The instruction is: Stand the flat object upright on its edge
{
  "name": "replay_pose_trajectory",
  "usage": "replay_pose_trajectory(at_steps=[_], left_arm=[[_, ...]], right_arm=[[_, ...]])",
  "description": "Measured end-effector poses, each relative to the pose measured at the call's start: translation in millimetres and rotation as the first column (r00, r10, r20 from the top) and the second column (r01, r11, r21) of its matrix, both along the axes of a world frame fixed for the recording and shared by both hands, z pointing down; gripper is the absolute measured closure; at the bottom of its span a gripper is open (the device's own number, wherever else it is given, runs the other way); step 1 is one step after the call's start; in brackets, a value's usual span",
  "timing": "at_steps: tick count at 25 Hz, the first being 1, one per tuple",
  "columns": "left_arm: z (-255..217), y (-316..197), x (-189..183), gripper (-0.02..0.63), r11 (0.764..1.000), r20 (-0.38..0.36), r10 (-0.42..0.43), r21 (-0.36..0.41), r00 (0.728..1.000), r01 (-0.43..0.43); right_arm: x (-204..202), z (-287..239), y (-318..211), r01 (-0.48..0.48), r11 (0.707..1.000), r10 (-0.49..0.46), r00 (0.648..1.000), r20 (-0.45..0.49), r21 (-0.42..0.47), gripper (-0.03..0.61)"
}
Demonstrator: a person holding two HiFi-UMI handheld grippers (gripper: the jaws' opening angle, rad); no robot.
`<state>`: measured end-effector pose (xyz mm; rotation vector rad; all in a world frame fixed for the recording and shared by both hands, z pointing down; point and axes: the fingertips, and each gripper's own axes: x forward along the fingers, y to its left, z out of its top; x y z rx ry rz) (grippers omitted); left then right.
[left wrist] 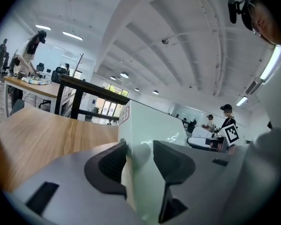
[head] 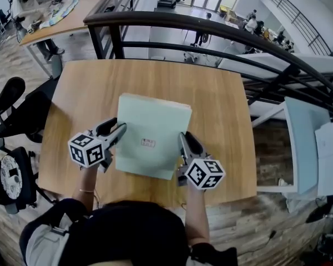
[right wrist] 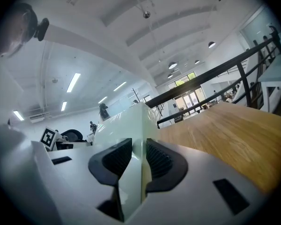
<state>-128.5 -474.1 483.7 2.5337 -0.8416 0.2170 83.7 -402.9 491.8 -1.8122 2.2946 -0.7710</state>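
A flat pale green box (head: 152, 132) with a small label on its top lies across the middle of the wooden table (head: 216, 93). My left gripper (head: 117, 143) holds the box's left edge near the front, and the box (left wrist: 150, 125) fills the gap between its dark pads (left wrist: 107, 165). At the right edge my right gripper (head: 183, 155) is shut on the box (right wrist: 126, 125), whose thin edge is pinched between the ribbed pads (right wrist: 159, 161). The box's underside is hidden.
A dark curved railing (head: 211, 32) runs just beyond the table's far edge. A black office chair (head: 11, 110) stands to the left. To the right are a white desk (head: 305, 143) and a drop to the floor below. Another table (head: 72, 13) is far left.
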Motion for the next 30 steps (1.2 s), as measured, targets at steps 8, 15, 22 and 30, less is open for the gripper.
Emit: replay_pose_trajectory(at_steps=[8,15,22,30], left_arm=[[-24,5,2,0.436,0.999,-0.022,-0.002,0.045,1.000,0.003],[-36,1,8,0.437,0.997,-0.008,-0.008,0.073,1.000,0.009],[-41,-7,18,0.439,0.995,0.020,0.001,0.104,1.000,-0.003],[-44,-9,20,0.439,0.994,0.009,0.007,0.108,1.000,-0.008]], right_arm=[[4,-25,4,0.003,0.999,-0.002,1.000,-0.017,0.054,0.477],[8,-37,1,0.007,0.997,-0.005,1.000,-0.027,0.079,0.477],[17,-44,-10,0.002,0.995,0.002,0.999,-0.040,0.099,0.477],[21,-47,-15,-0.006,0.994,0.012,0.999,-0.051,0.108,0.477]])
